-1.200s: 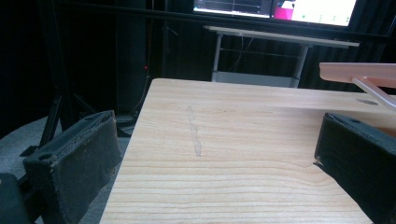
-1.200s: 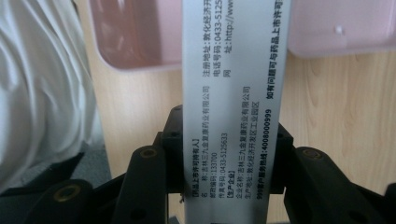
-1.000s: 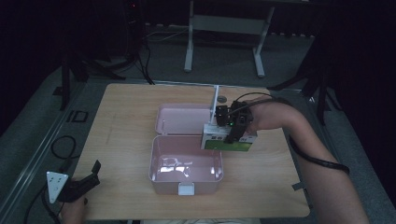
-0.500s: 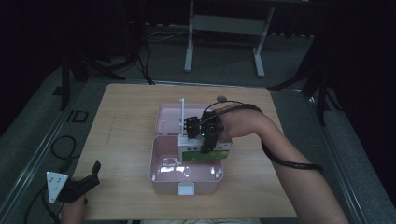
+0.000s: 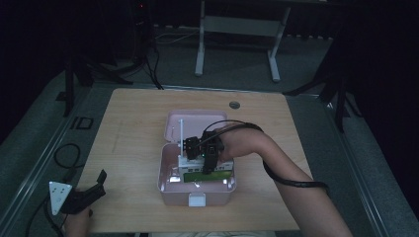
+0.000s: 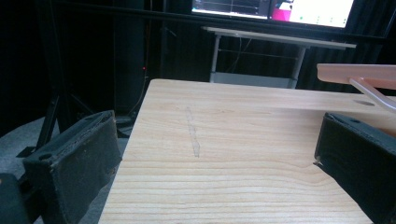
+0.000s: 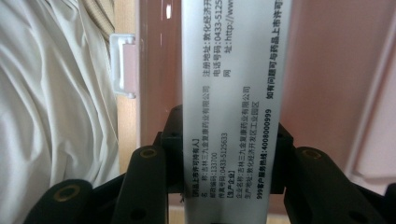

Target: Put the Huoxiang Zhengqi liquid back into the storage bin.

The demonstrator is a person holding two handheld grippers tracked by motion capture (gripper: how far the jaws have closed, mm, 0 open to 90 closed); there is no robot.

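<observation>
A pink plastic box [image 5: 170,190] stands open in the middle of the wooden table [image 5: 128,128], its lid [image 5: 170,126] lying back behind it. My right gripper [image 5: 205,157] is shut on a white and green carton [image 5: 207,175] and holds it down inside the box. In the right gripper view the carton's printed side [image 7: 233,70] runs up between the jaws, with the pink box floor [image 7: 327,70] behind it and the white latch [image 7: 123,65] to the left. My left gripper [image 5: 98,185] rests open at the table's near left corner, with nothing between its fingers [image 6: 79,154].
A round cable hole [image 5: 234,104] sits in the table's far side. Behind the table stands a grey metal frame [image 5: 237,29]. Cables [image 5: 64,153] lie on the floor to the left. White cloth [image 7: 51,116] hangs beside the box's front edge.
My right gripper has carried the carton leftward and down, from beside the box's right side into the box. The left gripper has stayed put.
</observation>
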